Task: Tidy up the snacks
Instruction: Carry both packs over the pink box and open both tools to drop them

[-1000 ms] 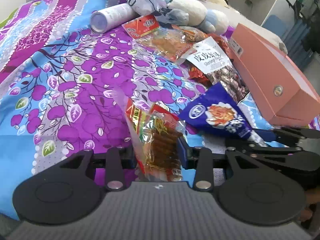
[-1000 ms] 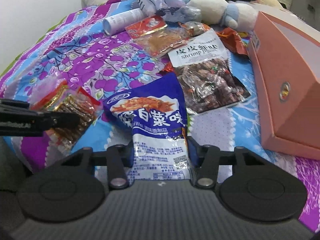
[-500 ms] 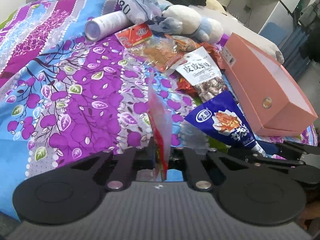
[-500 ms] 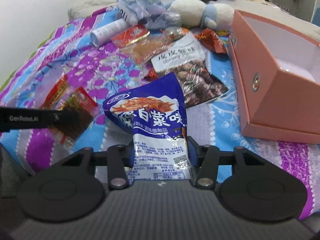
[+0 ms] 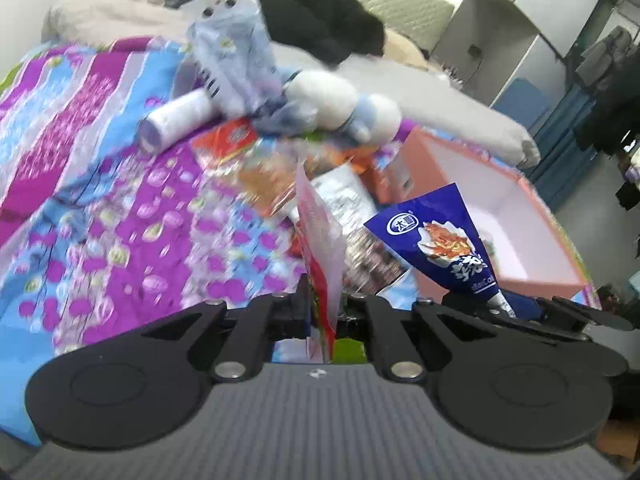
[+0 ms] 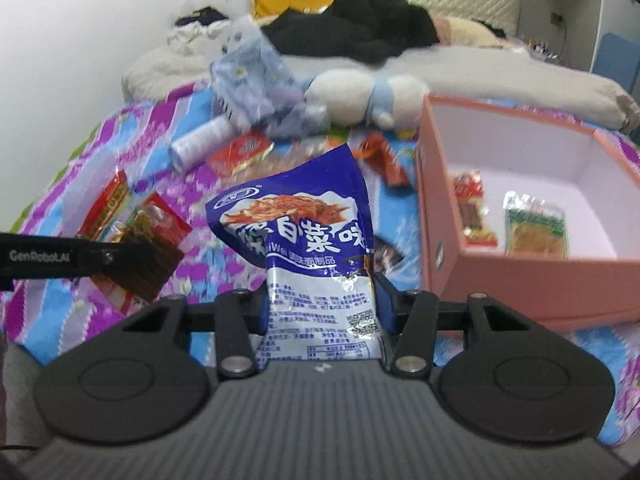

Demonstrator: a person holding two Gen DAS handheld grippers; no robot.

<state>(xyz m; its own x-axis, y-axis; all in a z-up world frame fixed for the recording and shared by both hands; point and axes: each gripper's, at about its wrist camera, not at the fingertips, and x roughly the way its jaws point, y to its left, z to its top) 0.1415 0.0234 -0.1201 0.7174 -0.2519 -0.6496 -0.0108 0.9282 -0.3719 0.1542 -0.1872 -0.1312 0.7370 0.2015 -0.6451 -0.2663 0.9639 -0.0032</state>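
- Left wrist view: the left gripper [image 5: 325,312] is closed almost fully, its jaws pinching a red-and-clear snack packet [image 5: 320,240] edge-on. The packet stands upright above the jaws, clear of the purple floral bedspread [image 5: 120,240].
- Left wrist view: to the right of this packet, the blue snack bag [image 5: 440,240] sits in the right gripper [image 5: 496,304]. The pink box [image 5: 532,232] lies behind the blue bag, open at the top.
- Right wrist view: the right gripper [image 6: 322,300] is partly open, both pads pressed against the sides of the blue snack bag [image 6: 304,232]. The bag is crumpled, blue above, white with print below.
- Right wrist view: the pink box [image 6: 520,276] is right of the blue bag and contains two small packets [image 6: 512,220]. The left gripper [image 6: 120,258] with its red packet [image 6: 136,236] is left of the bag.
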